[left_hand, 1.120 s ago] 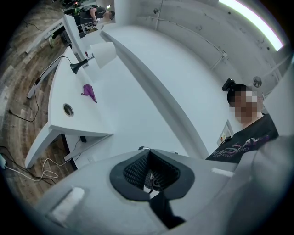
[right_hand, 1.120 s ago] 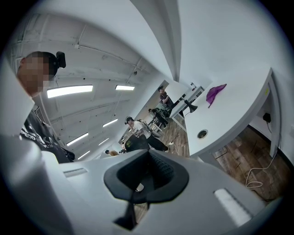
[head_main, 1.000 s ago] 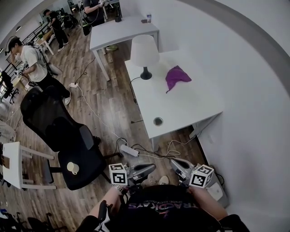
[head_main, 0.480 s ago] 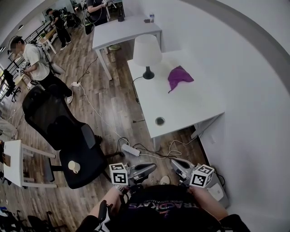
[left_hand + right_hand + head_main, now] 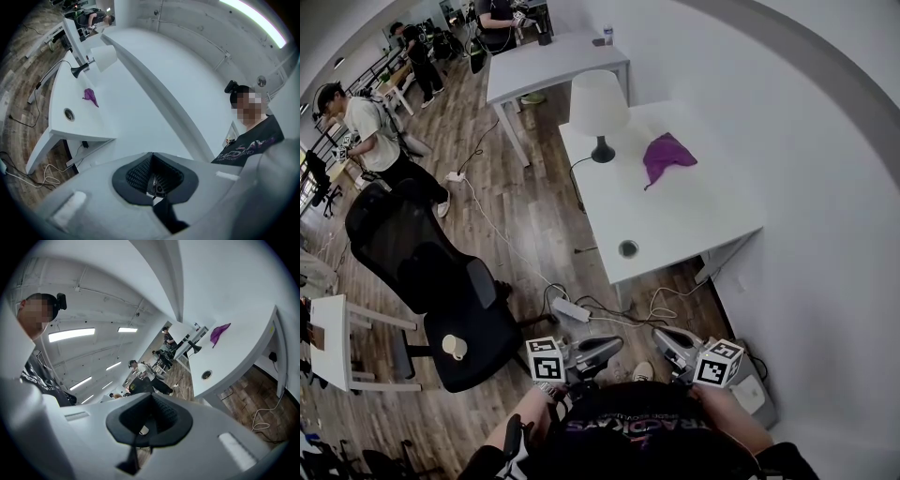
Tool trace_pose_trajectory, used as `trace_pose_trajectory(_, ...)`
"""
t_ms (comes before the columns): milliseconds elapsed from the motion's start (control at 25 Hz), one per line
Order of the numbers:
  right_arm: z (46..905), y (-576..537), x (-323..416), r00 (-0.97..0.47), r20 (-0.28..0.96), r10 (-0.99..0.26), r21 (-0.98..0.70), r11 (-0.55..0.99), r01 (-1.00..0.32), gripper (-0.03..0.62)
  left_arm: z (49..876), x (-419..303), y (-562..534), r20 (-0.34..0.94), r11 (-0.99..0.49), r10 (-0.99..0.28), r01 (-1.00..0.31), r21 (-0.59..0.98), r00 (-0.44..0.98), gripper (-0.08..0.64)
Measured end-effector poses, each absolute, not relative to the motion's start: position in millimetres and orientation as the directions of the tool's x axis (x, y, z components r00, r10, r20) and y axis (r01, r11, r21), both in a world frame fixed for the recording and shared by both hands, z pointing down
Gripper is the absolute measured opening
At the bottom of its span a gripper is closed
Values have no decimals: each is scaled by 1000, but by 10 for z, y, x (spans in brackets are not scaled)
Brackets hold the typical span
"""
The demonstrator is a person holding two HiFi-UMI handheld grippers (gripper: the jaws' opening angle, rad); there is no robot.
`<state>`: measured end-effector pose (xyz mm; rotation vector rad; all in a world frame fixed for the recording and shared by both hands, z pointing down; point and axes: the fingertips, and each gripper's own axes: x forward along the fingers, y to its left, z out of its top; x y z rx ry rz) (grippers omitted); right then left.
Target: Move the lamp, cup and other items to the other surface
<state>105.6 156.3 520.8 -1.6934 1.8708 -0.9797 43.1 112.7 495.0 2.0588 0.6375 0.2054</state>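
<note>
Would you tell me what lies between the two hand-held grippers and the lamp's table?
In the head view, a white power strip and loose cables lie on the wooden floor.

Wood-plank floor (image 5: 516,206); black office chair (image 5: 431,272) at nine o'clock, white worktop (image 5: 694,220) at one, white wall (image 5: 834,169) at three.

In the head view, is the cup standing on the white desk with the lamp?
No, the cup sits on the black chair seat, away from the lamp on the desk.
</note>
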Motion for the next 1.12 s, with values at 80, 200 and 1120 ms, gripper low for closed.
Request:
trace_pose_trajectory(80,5201,1590,1057,-163,137,-977,-741,9,-672,-3,4952,433,1147,-98,-430,511,352,831,854,5)
trace_pose_trajectory(200,5220,1623,1083,-172,133,-976,-742,17,-671,-3,4997,456,1172,-50,-481,502,327,814,864,5)
trace_pose_trajectory(1120,5177,1937,1385,-124,98,-987,-769,3,-639,-3,5271,779,1334,175,-688,479,244,683,860,54)
